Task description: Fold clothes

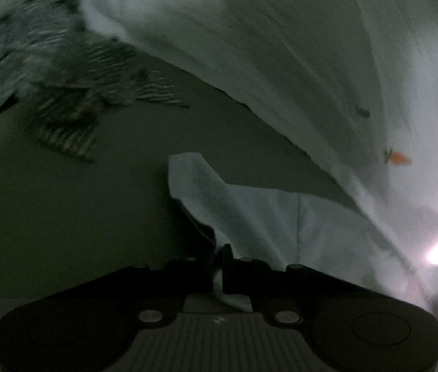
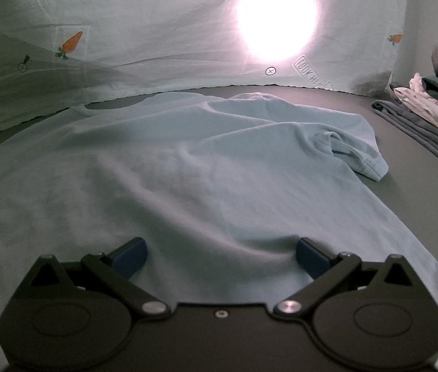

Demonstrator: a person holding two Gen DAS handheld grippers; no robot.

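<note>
Left wrist view: striped clothes (image 1: 73, 93) are seen at ten o'clock on the grey table (image 1: 64, 210); the left gripper (image 1: 218, 262) is clenched on a fold of the light-blue T-shirt (image 1: 249, 204). Right wrist view: the T-shirt (image 2: 188, 170) is spread flat on the table (image 2: 404, 192); the right gripper (image 2: 220, 259) is released, fingers (image 2: 130, 255) resting on the cloth. Folded garments (image 2: 429, 108) are stacked at two o'clock.

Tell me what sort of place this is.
Probably a home laundry-folding spot: a light blue T-shirt is spread on a flat grey table, folded clothes are stacked at its right edge, and a carrot-print curtain hangs behind with light shining through.
</note>
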